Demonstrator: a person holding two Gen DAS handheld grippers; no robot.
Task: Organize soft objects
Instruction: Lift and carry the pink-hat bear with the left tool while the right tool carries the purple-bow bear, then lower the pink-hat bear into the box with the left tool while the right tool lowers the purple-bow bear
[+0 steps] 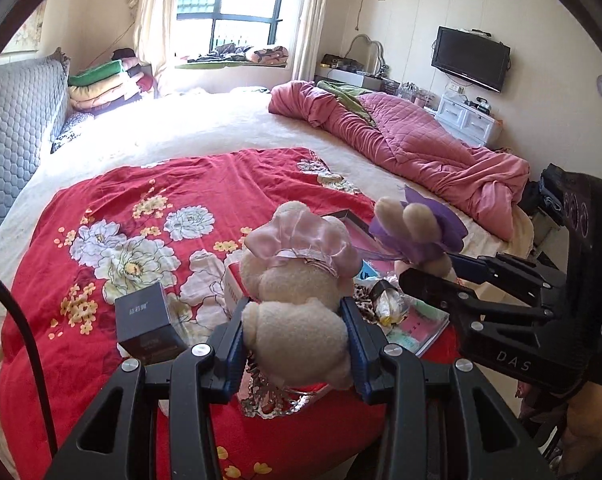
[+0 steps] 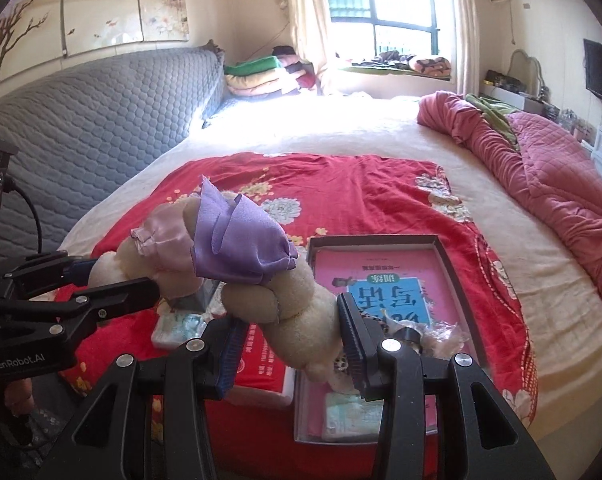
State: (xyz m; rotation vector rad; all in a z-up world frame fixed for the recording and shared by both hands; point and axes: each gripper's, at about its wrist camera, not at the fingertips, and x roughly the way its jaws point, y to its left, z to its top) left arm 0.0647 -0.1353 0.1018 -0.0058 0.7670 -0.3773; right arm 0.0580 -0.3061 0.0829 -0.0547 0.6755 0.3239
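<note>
Plush toys fill both your claws, lifted above the red floral cover [image 1: 113, 208] on the bed. Your left gripper [image 1: 297, 336] is clamped on the cream head of the pink-dress bear [image 1: 297, 276]; your right gripper [image 2: 291, 340] squeezes the head of the purple-dress bear [image 2: 257, 280]. Both sets of jaws sit narrow, pads pressing into the fur.

Left view alone shows a small dark box [image 1: 147, 324] standing on the cover near the bed's near edge, a silvery sequin piece under the bear, plus a TV [image 1: 471, 58] and white drawers [image 1: 469, 118] on the far wall. Right view alone shows an open shallow tray [image 2: 453, 264] with a pink book [image 2: 385, 280] inside, a red-and-white pack [image 2: 261, 368] just beside it, and a painted panel above the grey quilted headboard [image 2: 101, 112].

Bears are fuzzy and rounded, dresses thin, ruffled satin. Cover is wrinkled cotton with white and yellow flowers. A pink quilted duvet [image 1: 413, 148] lies bunched along the bed's far right edge; folded blankets [image 1: 101, 84] are stacked in the far left corner by the curtained window.
</note>
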